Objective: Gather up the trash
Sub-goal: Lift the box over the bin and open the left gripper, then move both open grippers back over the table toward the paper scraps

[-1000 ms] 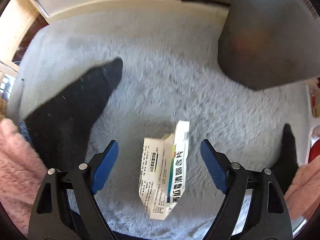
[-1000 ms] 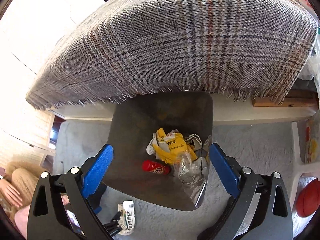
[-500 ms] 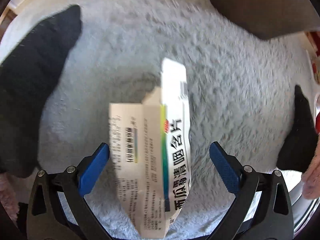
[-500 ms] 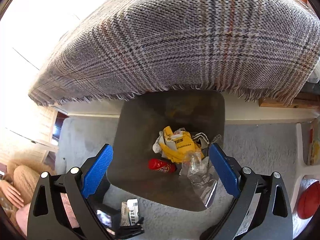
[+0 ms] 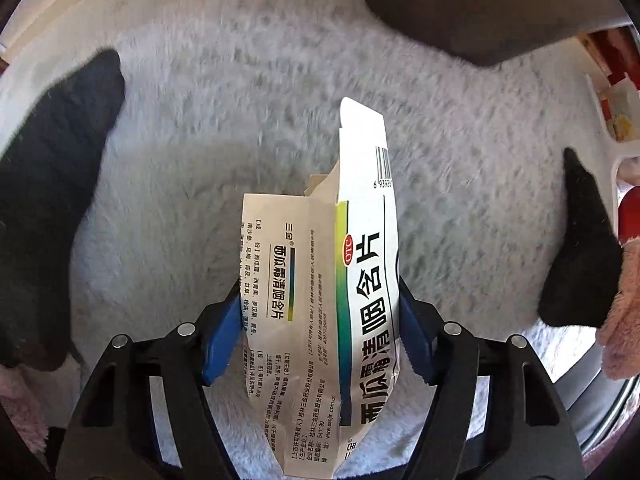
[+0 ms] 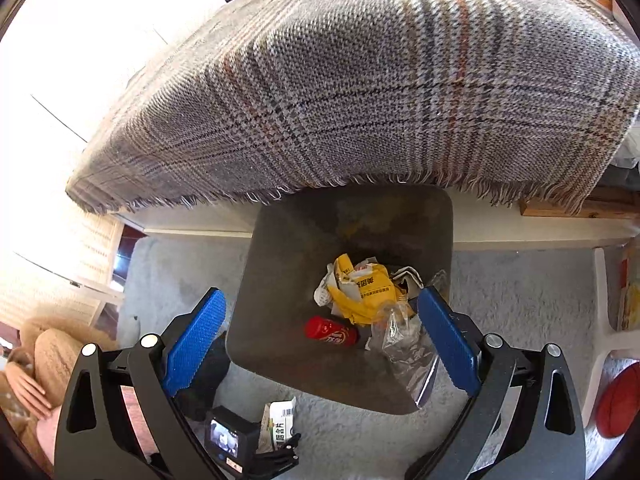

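Note:
A flattened white medicine box [image 5: 320,300] with green stripe and black print lies on the pale shaggy rug [image 5: 240,100]. My left gripper [image 5: 320,288] points straight down over it, its jaws closing, and the blue pads [image 5: 224,332] touch both long sides of the box. The right wrist view shows the same box [image 6: 278,424] and left gripper [image 6: 256,452] at the bottom edge. My right gripper [image 6: 320,294] hangs open and empty above the dark grey bin [image 6: 280,280], which holds a red can [image 6: 330,332], a yellow wrapper [image 6: 364,288] and clear plastic [image 6: 404,348].
A person's feet in black socks [image 5: 52,184] [image 5: 580,248] stand on the rug on either side of the box. The bin [image 5: 480,0] sits just beyond it. A plaid blanket [image 6: 360,80] overhangs the bin. A white stand and a reddish ball [image 6: 616,404] are at right.
My left gripper has come down onto the box, which now fills more of its view, and its jaws have narrowed from wide apart to touching the box. The right gripper has stayed over the bin.

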A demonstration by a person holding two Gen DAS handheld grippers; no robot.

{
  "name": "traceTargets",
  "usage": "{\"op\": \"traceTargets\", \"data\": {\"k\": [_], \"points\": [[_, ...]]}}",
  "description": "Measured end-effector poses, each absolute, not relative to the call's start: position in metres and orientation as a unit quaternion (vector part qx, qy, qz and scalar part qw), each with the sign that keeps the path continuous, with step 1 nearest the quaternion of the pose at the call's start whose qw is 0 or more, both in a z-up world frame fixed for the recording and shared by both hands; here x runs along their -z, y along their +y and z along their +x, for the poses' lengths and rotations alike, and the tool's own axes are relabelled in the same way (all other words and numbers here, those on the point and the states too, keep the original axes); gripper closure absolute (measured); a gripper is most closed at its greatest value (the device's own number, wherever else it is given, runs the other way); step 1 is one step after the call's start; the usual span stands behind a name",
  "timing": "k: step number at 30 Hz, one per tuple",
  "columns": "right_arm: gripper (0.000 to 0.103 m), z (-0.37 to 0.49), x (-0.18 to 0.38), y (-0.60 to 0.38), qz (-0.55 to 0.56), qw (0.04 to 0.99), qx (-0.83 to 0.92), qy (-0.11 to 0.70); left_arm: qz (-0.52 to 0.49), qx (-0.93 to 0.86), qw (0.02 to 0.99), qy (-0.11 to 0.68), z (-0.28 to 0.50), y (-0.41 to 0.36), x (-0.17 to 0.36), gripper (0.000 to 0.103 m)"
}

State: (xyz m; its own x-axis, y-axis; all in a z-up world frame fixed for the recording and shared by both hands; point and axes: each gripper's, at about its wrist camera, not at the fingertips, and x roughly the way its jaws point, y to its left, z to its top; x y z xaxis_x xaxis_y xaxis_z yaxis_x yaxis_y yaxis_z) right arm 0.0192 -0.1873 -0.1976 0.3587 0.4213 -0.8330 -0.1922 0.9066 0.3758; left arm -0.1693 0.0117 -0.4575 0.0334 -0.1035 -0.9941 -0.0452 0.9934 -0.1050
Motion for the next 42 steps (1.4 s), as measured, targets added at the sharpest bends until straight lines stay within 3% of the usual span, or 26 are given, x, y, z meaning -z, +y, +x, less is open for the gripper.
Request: {"op": "traceTargets", "data": {"k": [6, 13, 18, 26, 33, 35, 37, 42], "points": [[0.006, 0.012, 0.178, -0.198, 0.115, 0.830, -0.186, 0.512, -0.083, -0.002, 0.770, 0.632, -0.154, 0.019, 0.378, 0.037], [0.006, 0.009, 0.153, -0.221, 0.128, 0.848, -0.157, 0.490, -0.072, 0.040, 0.869, 0.489, -0.125, 0.002, 0.223, 0.037], [0.006, 0.004, 0.129, -0.247, 0.140, 0.862, -0.123, 0.471, -0.062, 0.076, 0.885, 0.455, -0.090, -0.024, 0.160, 0.036], [0.003, -0.006, 0.070, -0.298, 0.121, 0.889, -0.077, 0.435, -0.061, 0.091, 0.880, 0.462, -0.027, -0.043, 0.150, 0.036], [0.003, 0.011, 0.055, -0.326, 0.103, 0.895, -0.044, 0.431, -0.031, 0.106, 0.872, 0.478, 0.007, -0.062, 0.154, 0.034], [0.003, 0.018, 0.055, -0.329, 0.102, 0.894, -0.044, 0.434, -0.026, 0.110, 0.867, 0.486, 0.012, -0.065, 0.157, 0.026], [0.003, 0.027, 0.053, -0.330, 0.106, 0.893, -0.044, 0.434, -0.017, 0.110, 0.864, 0.491, 0.018, -0.068, 0.159, 0.013], [0.003, 0.050, 0.047, -0.327, 0.102, 0.895, -0.047, 0.431, -0.023, 0.109, 0.858, 0.501, 0.032, -0.060, 0.153, 0.008]]}}
